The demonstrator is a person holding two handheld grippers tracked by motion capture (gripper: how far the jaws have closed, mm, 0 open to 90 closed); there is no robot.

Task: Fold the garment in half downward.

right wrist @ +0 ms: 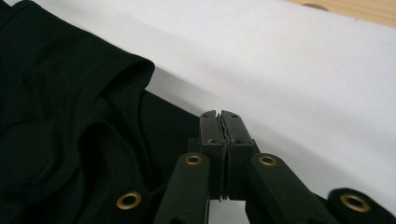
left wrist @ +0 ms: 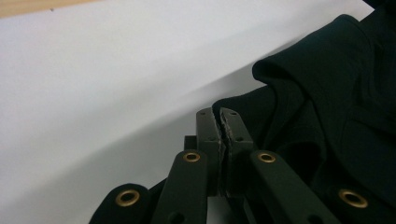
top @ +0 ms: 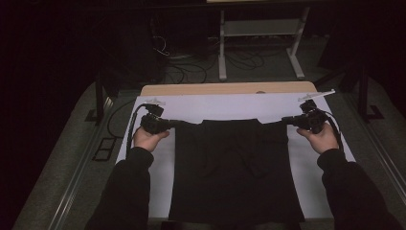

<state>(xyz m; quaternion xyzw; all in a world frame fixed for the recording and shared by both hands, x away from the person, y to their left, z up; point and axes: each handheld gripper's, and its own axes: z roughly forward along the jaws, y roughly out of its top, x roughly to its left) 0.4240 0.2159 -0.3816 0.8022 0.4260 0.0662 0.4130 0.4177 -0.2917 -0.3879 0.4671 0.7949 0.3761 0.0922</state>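
A black garment [top: 234, 167] lies spread on the white sheet [top: 230, 105] that covers the table. Its two far corners are pulled out sideways toward the grippers. My left gripper [top: 182, 123] is shut on the far left corner, held by the hand at the left. In the left gripper view the jaws are pressed together [left wrist: 220, 122] with the dark cloth [left wrist: 327, 107] bunched just to their right. My right gripper [top: 286, 120] is shut on the far right corner. In the right gripper view its closed jaws [right wrist: 219, 122] pinch the folded cloth [right wrist: 70, 107] at their left.
A strip of bare wooden tabletop [top: 225, 89] shows beyond the sheet. Behind the table stand a white frame [top: 258, 28] and loose cables [top: 186, 67] on the floor. White sheet [top: 316, 177] lies bare on both sides of the garment.
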